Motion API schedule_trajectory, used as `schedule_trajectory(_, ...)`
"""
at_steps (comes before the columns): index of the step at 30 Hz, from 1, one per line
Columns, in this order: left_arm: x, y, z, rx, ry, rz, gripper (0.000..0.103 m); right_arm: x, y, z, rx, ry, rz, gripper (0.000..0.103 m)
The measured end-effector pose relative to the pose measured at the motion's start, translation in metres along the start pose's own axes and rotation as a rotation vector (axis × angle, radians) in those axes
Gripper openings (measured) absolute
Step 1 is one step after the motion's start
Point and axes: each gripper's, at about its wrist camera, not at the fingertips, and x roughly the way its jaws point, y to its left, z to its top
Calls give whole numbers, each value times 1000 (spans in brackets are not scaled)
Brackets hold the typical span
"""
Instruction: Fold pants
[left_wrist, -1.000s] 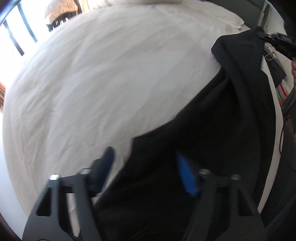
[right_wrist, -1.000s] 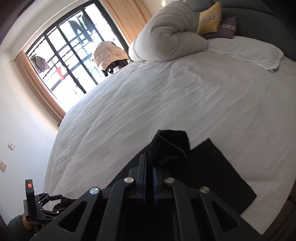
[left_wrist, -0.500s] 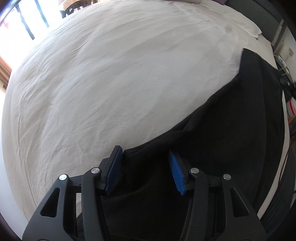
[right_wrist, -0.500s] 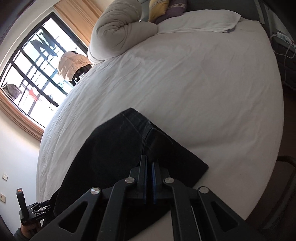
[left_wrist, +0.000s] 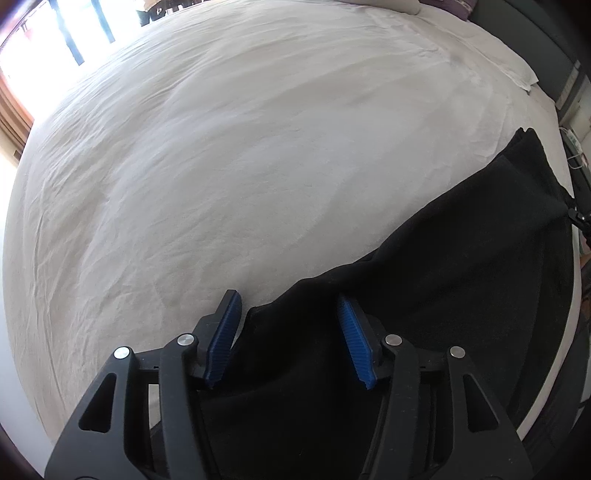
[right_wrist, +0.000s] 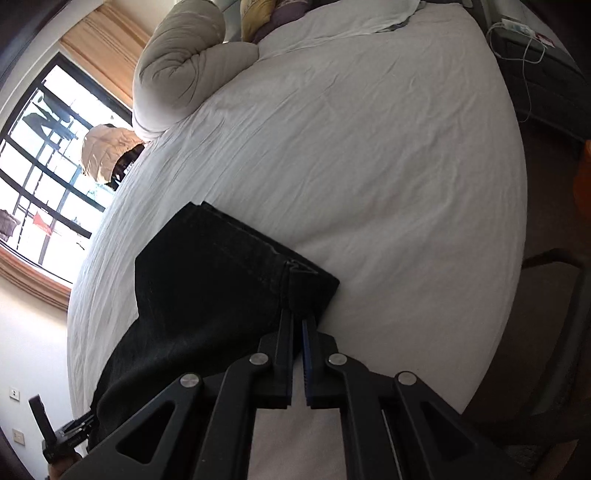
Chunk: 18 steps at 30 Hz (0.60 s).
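Note:
Black pants lie stretched along the near edge of the white bed. My left gripper points down over one end; its jaws are opening, and the cloth's edge sits between the blue pads without being pressed. My right gripper is shut on a corner of the pants at the stitched hem, low over the sheet. The right gripper also shows at the far end in the left wrist view. The left gripper appears at the bottom left of the right wrist view.
A rolled duvet and pillows sit at the head of the bed. A window is beyond the far side. A nightstand with a white cable and a chair stand beside the bed's near edge.
The right gripper came down with its end of the pants, which went from lifted and draped to lying flat on the sheet. The left gripper's view rolled slightly.

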Motion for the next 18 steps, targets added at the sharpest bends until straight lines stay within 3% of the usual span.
schedule_trajectory(3,-6,-1,-2,-11,-11,0,53,6,0,4,13,13,1,5)
schedule_trajectory(8,-25,8,-15,-36,-63,1,53,11,9,7,-91,29,-54,2)
schedule_trajectory(14,-68,8,-51,-69,-146,-49,53,6,1,1,-58,24,-59,2)
schedule_trajectory(17,-83,5,-76,-86,-169,-105,53,-1,-2,2,-35,20,-83,7)
schedule_trajectory(18,-85,2,-83,-91,-166,-115,53,-5,-4,3,-31,11,-122,18)
